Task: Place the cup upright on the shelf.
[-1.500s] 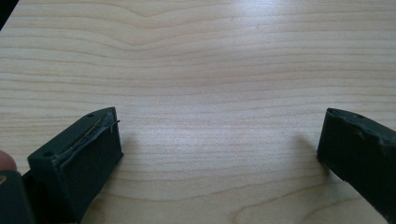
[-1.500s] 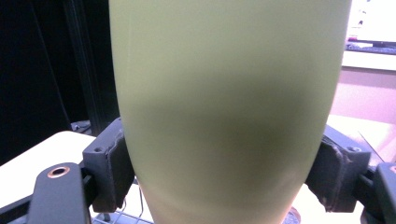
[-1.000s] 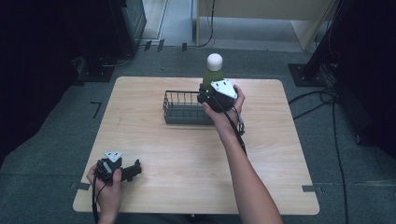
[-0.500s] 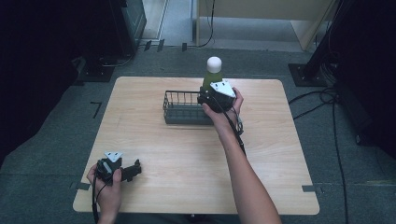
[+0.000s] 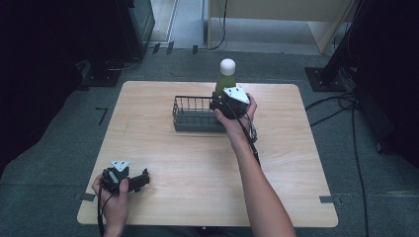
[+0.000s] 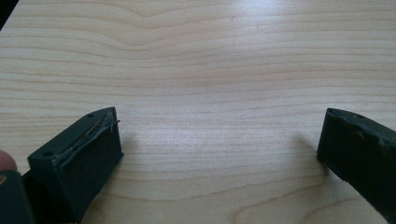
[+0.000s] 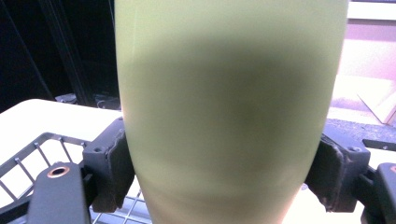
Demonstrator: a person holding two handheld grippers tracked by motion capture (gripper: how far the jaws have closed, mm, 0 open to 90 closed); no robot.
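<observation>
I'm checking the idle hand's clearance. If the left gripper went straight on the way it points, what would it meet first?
Probably the bare table: the left gripper, jaws open, faces only wood.

From my high view the right gripper (image 5: 223, 102) hides the green bottle (image 5: 226, 79)'s lower body; in the right gripper view its cap is cut off above.

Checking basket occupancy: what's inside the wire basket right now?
High view: the wire basket shows bare grid across its left and middle. Its right end is covered by the right gripper, shut on the green bottle, so whether the bottle's base sits inside cannot be seen.
</observation>
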